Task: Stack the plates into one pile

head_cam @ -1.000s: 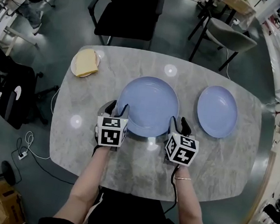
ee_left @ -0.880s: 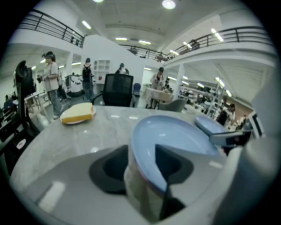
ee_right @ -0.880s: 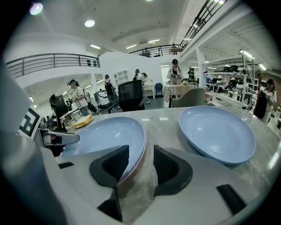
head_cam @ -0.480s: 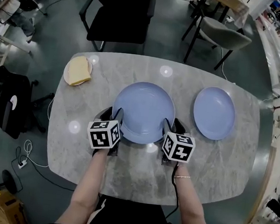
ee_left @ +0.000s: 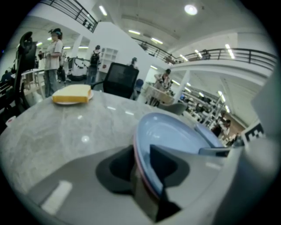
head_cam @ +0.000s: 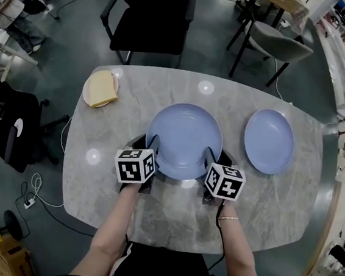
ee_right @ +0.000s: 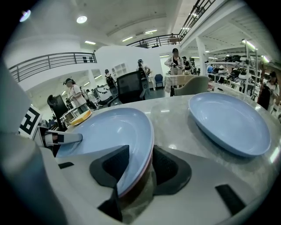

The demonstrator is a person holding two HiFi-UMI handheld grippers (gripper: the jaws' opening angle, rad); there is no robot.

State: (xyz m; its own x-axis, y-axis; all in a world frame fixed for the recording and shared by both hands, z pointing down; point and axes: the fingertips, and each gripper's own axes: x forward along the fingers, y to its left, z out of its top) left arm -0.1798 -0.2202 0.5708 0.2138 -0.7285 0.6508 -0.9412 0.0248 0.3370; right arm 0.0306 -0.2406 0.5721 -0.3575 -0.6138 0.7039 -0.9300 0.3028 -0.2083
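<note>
At the table (head_cam: 170,217) centre, the left gripper (head_cam: 149,145) has jaws just closing, pinched on the centre plate (head_cam: 185,135) rim at 8 o'clock. The right gripper (head_cam: 215,155) clamps the same rim at 4 o'clock. Opposed grips probably keep it level for lifting. Well apart at 3 o'clock lies the second plate (head_cam: 269,140), the likely destination.

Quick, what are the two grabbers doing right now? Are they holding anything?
Left gripper: jaws have just been closing, now pinching the rim of the big plate.
Right gripper: closed on the same plate's rim.
</note>
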